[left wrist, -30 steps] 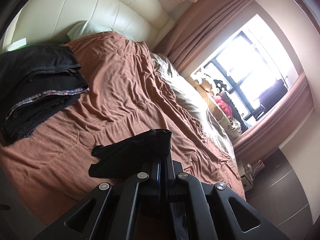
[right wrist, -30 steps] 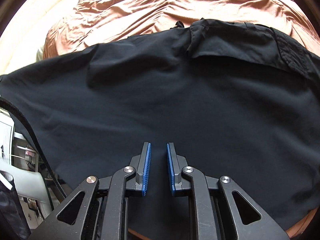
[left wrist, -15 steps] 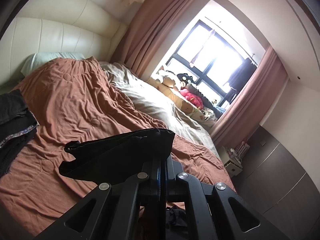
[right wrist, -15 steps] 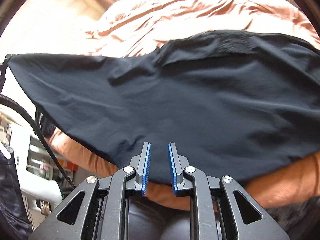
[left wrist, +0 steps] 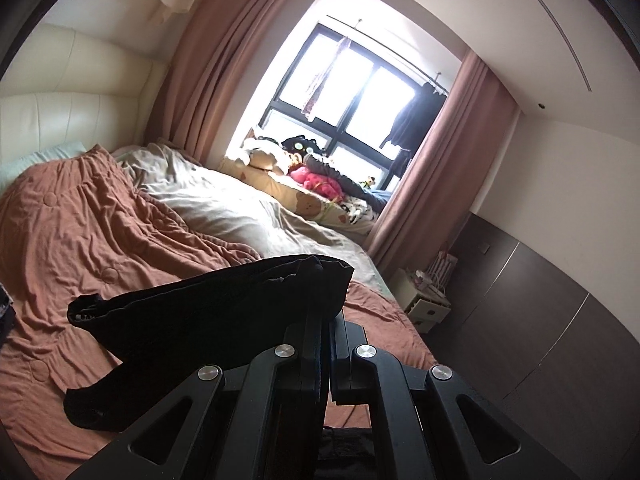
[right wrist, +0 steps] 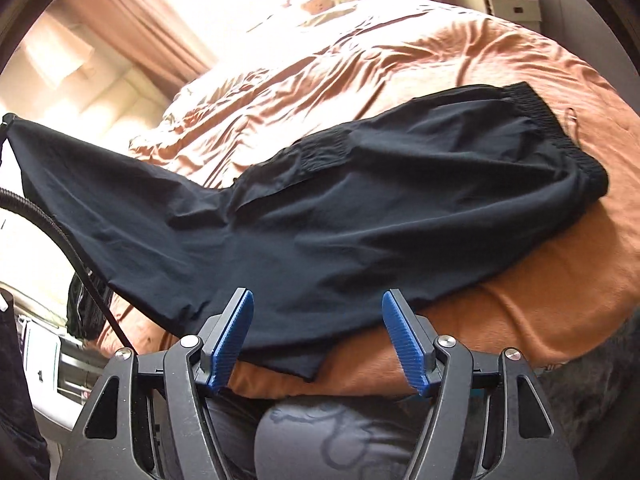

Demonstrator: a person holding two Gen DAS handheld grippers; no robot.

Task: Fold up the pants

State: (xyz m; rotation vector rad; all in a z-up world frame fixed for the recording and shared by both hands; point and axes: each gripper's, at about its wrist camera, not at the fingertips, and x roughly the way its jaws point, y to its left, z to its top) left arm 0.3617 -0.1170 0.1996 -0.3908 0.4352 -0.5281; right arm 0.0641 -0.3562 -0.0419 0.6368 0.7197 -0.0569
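Note:
Black pants (right wrist: pixel 360 216) lie across the near edge of the bed, elastic waistband at the right. One leg end is lifted up at the far left of the right wrist view. My left gripper (left wrist: pixel 326 320) is shut on that leg hem (left wrist: pixel 224 312) and holds it above the bed. My right gripper (right wrist: pixel 316 336) is open with its blue pads (right wrist: pixel 234 332) just above the near edge of the pants, holding nothing.
The bed has a rust-brown duvet (left wrist: pixel 80 240) and a cream blanket (left wrist: pixel 240 208). Soft toys (left wrist: pixel 316 176) lie on the window sill. A small white bedside cabinet (left wrist: pixel 424 304) stands by the dark wall panels. A black cable (right wrist: pixel 60 236) hangs at the left.
My right gripper opened wide and pulled back toward the bed's near edge. My left gripper lifted the leg end higher and swung toward the window.

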